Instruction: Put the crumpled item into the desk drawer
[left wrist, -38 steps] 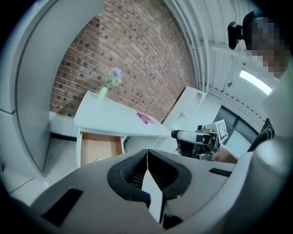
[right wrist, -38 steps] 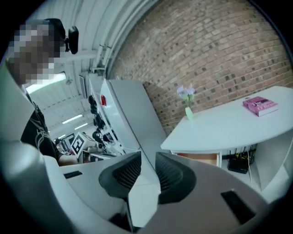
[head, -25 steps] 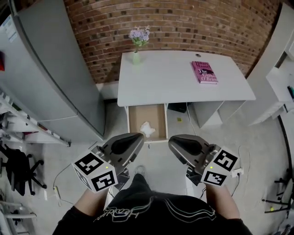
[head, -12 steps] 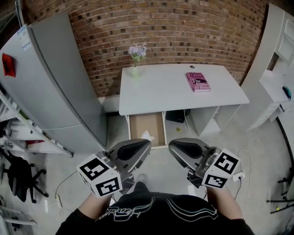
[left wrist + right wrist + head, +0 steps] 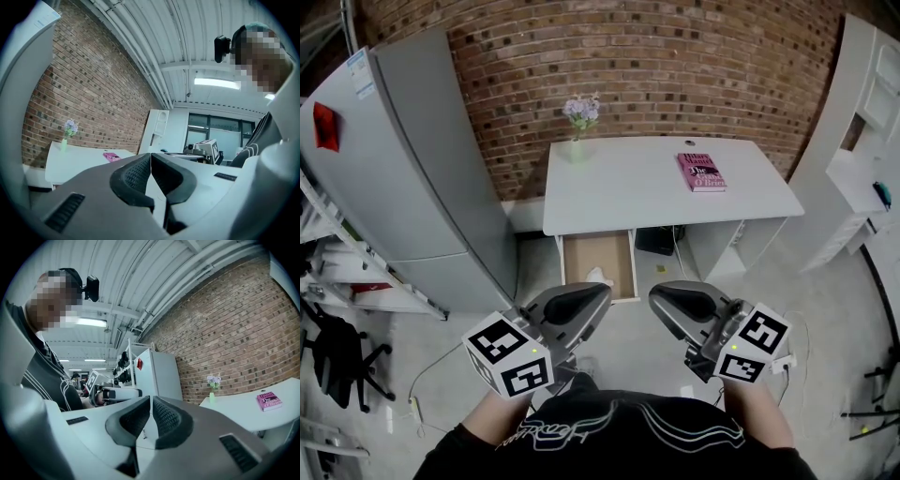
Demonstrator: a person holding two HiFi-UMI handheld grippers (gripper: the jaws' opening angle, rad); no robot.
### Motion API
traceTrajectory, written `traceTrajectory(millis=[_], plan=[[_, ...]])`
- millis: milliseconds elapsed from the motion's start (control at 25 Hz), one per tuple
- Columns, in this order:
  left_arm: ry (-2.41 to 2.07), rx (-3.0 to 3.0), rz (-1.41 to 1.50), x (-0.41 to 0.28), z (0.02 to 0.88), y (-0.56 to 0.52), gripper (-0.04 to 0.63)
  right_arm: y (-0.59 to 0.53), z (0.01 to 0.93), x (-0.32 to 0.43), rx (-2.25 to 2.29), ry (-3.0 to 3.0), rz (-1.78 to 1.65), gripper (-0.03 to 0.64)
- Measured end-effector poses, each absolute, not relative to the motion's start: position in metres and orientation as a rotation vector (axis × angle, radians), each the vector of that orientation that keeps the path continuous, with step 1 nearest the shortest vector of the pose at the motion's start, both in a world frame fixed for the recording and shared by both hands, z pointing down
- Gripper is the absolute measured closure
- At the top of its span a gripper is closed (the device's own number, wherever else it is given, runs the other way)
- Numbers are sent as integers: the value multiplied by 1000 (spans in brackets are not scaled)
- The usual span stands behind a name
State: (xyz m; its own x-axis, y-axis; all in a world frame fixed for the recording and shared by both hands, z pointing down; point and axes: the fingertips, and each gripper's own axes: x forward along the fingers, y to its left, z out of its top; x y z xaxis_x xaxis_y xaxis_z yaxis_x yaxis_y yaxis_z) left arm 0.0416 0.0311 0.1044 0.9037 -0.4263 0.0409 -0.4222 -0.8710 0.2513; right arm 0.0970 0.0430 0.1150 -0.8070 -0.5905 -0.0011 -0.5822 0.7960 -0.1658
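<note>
Both of my tongs are shut with nothing between the ribbed black pads: the left tongs (image 5: 581,302) sit at lower centre of the head view, and the right tongs (image 5: 673,302) are just beside them to the right.

The crumpled item (image 5: 598,276) already lies inside the open drawer (image 5: 592,251), at its near right corner. In the frame it is directly above the tip of my left tongs, which are clearly the nearer pair; the right tongs are off to its lower right. It is a small white wad, papery and irregular, with no long axis I can make out. The drawer is a shallow box with a brown floor and white walls, and its length runs up the frame under the left part of the smooth white table (image 5: 628,192). I judge the placing done, with only the drawer front left to push up-frame.
</note>
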Motion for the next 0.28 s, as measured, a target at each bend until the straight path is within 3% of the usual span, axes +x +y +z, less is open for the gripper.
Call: traceTrajectory(millis=[280], plan=[[-643, 2806, -7, 40, 112, 34, 572, 47, 122, 92, -952, 2939, -252, 566]])
